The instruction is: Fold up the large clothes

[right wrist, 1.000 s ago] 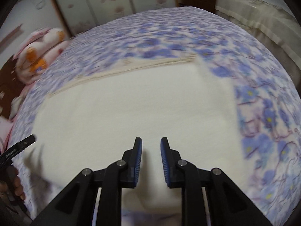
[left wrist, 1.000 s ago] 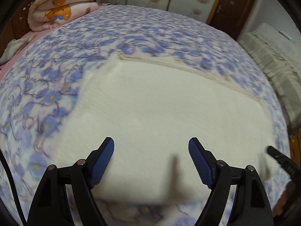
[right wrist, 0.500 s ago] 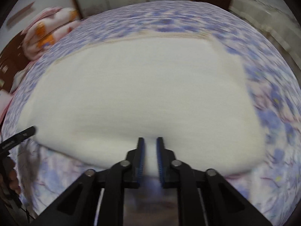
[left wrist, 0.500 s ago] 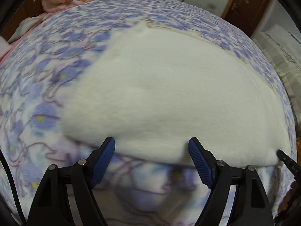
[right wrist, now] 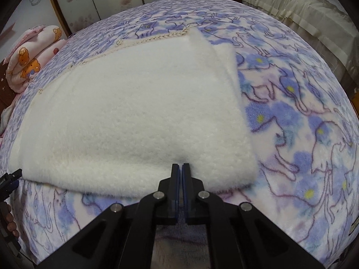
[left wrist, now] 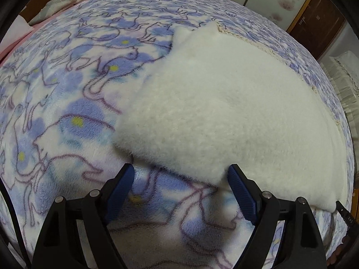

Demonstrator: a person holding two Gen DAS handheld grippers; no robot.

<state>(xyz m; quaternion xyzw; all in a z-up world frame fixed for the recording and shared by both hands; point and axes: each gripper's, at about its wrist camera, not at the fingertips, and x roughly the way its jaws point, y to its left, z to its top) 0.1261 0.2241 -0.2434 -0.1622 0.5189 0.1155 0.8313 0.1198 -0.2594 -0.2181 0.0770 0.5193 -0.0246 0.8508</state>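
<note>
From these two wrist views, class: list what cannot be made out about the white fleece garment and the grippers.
- Right wrist view: whether the right gripper pinches the white fleece garment; its closed tips meet the near edge.
- Both views: the garment's underside and inner layers, hidden by its top layer.
- Left wrist view: the right gripper, cut off by the frame edge.

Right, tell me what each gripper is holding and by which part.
The right gripper is shut at the near folded edge of the white fleece; whether it pinches fabric cannot be told. The left gripper is open, holding nothing.
</note>
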